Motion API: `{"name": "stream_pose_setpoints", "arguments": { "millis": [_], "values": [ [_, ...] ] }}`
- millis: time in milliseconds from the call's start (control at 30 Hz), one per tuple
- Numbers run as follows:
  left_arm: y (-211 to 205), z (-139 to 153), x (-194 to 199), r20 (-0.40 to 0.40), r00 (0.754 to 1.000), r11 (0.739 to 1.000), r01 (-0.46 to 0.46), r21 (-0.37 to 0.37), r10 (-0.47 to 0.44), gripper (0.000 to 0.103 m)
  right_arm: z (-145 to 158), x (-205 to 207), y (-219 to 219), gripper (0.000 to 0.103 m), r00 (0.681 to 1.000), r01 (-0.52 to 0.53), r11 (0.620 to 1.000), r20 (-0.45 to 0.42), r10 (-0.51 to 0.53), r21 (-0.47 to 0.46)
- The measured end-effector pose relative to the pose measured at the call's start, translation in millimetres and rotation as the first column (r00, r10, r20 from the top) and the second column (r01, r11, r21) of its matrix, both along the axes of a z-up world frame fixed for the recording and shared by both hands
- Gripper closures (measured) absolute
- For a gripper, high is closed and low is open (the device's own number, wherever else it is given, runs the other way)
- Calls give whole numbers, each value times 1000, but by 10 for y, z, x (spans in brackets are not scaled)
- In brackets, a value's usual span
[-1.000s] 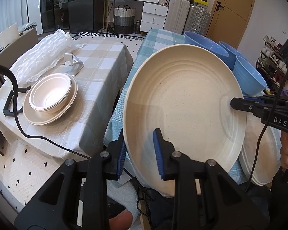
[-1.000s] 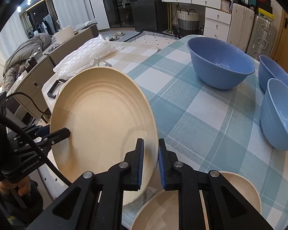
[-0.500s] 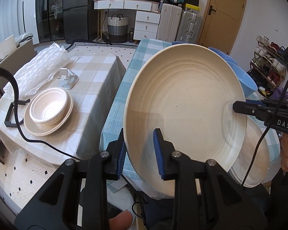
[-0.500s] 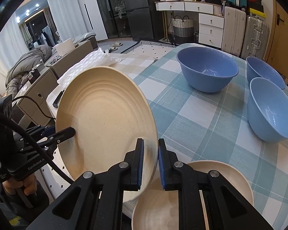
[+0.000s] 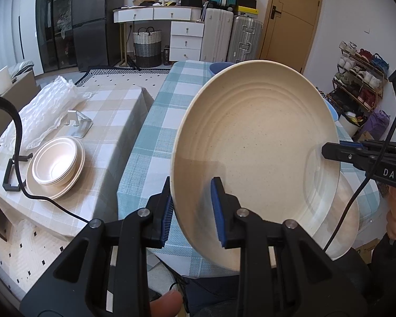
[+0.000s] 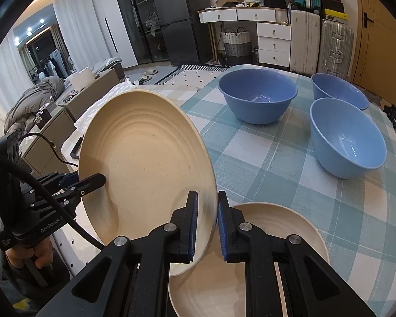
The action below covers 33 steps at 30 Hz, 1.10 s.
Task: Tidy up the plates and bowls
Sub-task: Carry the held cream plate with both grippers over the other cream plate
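Observation:
A large cream plate [image 5: 256, 153] [image 6: 150, 163] hangs tilted in the air over the near edge of the blue-checked table [image 6: 277, 163]. My left gripper [image 5: 191, 198] [image 6: 97, 181] is shut on its near-left rim. My right gripper [image 6: 206, 211] [image 5: 330, 150] is shut on the opposite rim. A second cream plate [image 6: 264, 237] [image 5: 348, 219] lies on the table just below. Three blue bowls [image 6: 257, 95] [image 6: 338, 89] [image 6: 347, 137] stand farther back. On the beige-checked table [image 5: 113, 121], cream bowls [image 5: 56, 162] sit nested on a cream plate [image 5: 55, 192].
Bubble wrap [image 5: 45, 108], a metal stand [image 5: 78, 124], a black bracket [image 5: 12, 174] and a black cable [image 5: 18, 132] lie on the beige table. A narrow gap separates the two tables. Suitcases [image 5: 232, 37] and white drawers [image 5: 186, 41] stand by the far wall.
Both grippers have lifted the cream plate higher and drawn it back from the table. More of the plate beneath now shows.

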<state>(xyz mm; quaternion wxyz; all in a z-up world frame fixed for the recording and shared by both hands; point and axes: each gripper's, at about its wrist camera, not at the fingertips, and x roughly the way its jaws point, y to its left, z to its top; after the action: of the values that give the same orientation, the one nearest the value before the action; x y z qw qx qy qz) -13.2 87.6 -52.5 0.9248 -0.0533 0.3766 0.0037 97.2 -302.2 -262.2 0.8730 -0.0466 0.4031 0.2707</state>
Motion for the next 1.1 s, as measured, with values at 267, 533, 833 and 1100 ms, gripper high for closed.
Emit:
{"name": "stream_pose_setpoints", "arguments": {
  "millis": [267,533,833,1100],
  "values": [
    [-363,137,-22,10,998,998,56,17,-57,80,33,-131,-312,89,999,51,998,1,-51,23],
    [-810,224,-13,4,992,992,123,28,-123,80,33,-267,-659,89,993,116,992,2,-117,51],
    [-1211,251,50,-14,983,982,182,48,-181,80,-39,-379,-951,89,986,168,983,-15,-168,70],
    [-1392,206,118,-34,975,974,220,51,-219,80,-100,-438,-1154,89,980,201,976,-30,-199,81]
  ]
}}
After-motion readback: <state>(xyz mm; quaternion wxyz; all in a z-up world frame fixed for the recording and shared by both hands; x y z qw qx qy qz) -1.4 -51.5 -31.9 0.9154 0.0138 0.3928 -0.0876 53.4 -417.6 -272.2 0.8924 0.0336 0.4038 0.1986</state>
